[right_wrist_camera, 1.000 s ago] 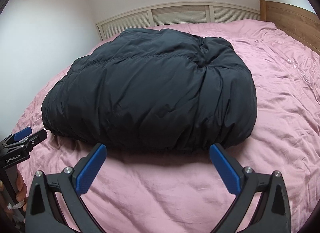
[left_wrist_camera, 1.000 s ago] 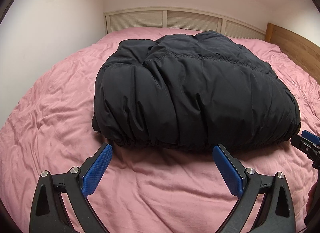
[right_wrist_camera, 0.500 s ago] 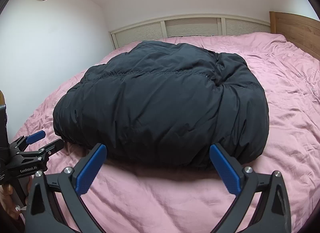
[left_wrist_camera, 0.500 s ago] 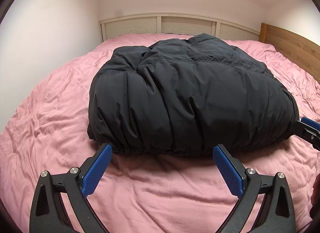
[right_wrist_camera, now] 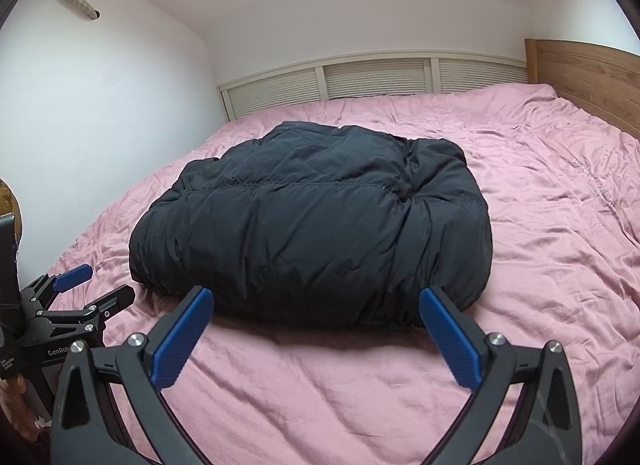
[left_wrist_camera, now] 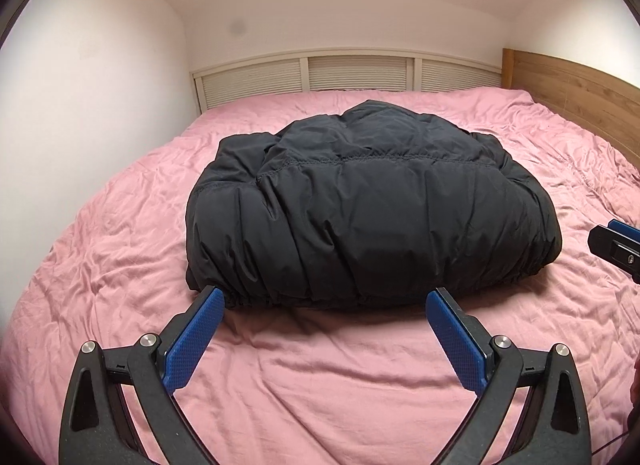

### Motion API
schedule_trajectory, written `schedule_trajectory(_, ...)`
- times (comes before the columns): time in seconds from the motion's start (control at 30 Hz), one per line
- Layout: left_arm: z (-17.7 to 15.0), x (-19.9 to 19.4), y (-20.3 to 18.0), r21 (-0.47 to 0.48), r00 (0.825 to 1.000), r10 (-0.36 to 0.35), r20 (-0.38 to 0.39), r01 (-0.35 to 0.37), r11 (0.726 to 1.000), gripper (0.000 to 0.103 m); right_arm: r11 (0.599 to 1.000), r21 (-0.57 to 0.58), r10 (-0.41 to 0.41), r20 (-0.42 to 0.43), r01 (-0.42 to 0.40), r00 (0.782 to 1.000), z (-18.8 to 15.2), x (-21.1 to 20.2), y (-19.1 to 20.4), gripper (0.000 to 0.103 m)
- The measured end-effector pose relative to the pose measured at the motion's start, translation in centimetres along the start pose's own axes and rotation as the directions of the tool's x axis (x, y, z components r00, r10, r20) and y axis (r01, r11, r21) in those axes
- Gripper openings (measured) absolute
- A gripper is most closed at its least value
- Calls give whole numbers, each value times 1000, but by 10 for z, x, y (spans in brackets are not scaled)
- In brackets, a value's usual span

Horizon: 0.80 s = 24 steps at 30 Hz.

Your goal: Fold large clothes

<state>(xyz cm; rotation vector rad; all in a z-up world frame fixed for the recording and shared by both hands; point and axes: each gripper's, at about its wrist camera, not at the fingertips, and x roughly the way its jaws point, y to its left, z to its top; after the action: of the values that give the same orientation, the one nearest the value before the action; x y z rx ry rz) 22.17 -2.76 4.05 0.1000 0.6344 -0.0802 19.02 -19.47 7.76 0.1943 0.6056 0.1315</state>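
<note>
A black puffer jacket (left_wrist_camera: 368, 217) lies folded into a thick bundle near the middle of the pink bedsheet (left_wrist_camera: 320, 377), with 1 stitched seam running across its top. The left gripper (left_wrist_camera: 324, 305) and the right gripper (right_wrist_camera: 316, 305) each hang just short of its near edge, jaws spread wide and holding nothing.

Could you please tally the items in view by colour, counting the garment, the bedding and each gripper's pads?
Black: 1, the folded puffer jacket
Pink: 1, the bed cover
Blue: 4, the pads of the left gripper and right gripper
Total: 6
</note>
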Motion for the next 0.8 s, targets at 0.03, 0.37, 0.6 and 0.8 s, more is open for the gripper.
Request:
schedule_trajectory(0.03,-1,-10,-3,5,1000,-4,9,4,1000,100,1000,6,-9,3,9,1000,-2,-10,-1,103)
schedule_trajectory(0.37,-11,-130,-8,40,993,16,120,-21,999,100,997,13,-74,86,73,994,-12,-130,12,103)
schedule_trajectory(0.6,-28,-188,-10,57,986,15,166,-25,998,100,996,6,-94,140,94,986,-22,-191,26,103)
schedule_trajectory(0.8,-47,-217,-15,63,986,-18,168,8,998,100,995,-9,-99,137,101,986,-41,-216,39,103)
